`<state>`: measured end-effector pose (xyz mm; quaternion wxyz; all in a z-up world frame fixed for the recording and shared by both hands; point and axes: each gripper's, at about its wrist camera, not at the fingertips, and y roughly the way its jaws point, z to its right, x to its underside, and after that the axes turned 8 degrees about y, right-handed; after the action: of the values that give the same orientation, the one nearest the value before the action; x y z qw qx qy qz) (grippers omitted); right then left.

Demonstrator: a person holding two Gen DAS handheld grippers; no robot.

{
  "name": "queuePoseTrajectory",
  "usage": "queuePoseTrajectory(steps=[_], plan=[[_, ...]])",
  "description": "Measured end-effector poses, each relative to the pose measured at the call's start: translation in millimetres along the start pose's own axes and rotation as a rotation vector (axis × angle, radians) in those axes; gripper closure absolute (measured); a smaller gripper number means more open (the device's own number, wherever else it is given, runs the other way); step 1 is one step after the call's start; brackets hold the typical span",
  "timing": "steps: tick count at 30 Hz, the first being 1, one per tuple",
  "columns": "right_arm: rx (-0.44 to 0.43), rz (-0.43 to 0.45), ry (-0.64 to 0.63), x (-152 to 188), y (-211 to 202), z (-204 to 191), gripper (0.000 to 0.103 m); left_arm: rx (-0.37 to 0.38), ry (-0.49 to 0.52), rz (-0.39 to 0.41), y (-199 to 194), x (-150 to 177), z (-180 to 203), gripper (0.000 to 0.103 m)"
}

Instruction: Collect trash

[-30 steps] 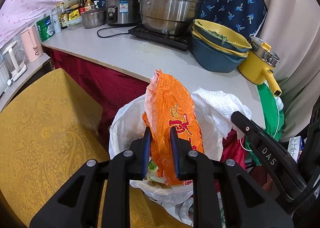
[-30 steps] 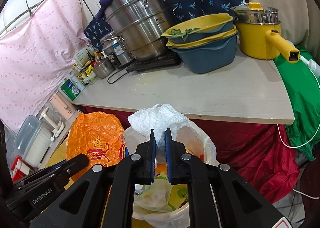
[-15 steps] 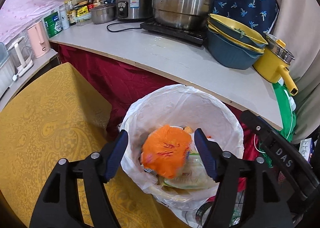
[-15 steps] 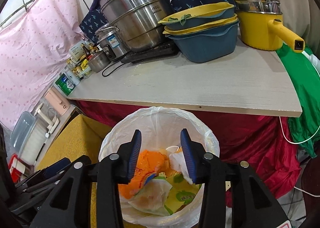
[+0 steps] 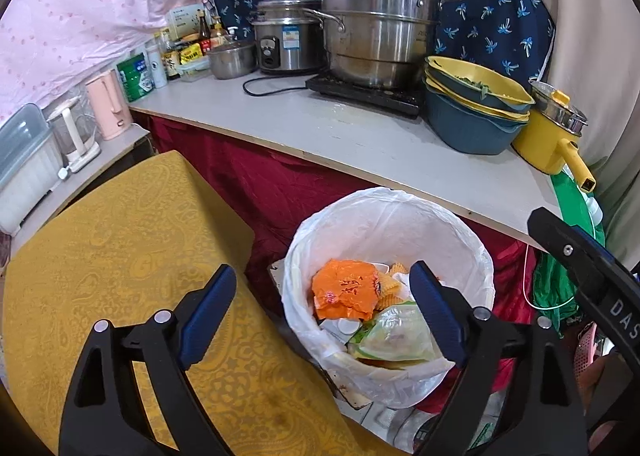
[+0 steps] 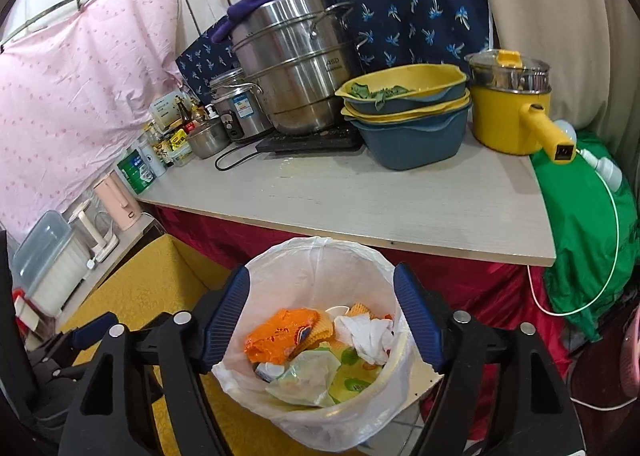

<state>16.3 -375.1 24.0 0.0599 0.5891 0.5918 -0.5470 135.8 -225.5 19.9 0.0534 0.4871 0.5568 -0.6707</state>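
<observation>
Bright, even light fills both wrist views, soft enough that the pale tabletop (image 6: 360,200) carries only faint shadows under the cookware. Glare streaks the steel steamer pot (image 5: 376,20) and the white bin liner (image 6: 320,268) glows almost washed out. Fisheye bending curves the tabletop edge, dark vignette rings every corner, and the near fingers (image 5: 208,312) look slightly soft.

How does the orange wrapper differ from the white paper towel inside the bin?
The orange wrapper is glossy printed plastic; the white paper towel is matte, plain paper. The wrapper lies on the left of the heap, the towel on the right near the liner wall. The wrapper is folded fairly flat; the towel is bunched into a wad. Both are crumpled and lie loose in the lined bin, held by neither gripper.
</observation>
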Motion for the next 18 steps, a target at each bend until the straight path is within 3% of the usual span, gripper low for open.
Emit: queuePoseTrajectory(steps=[18], plan=[[0.027, -0.019, -0.139, 39, -60, -23, 0.018, -0.087, -0.036, 0.012, -70, 40, -27, 0.010]])
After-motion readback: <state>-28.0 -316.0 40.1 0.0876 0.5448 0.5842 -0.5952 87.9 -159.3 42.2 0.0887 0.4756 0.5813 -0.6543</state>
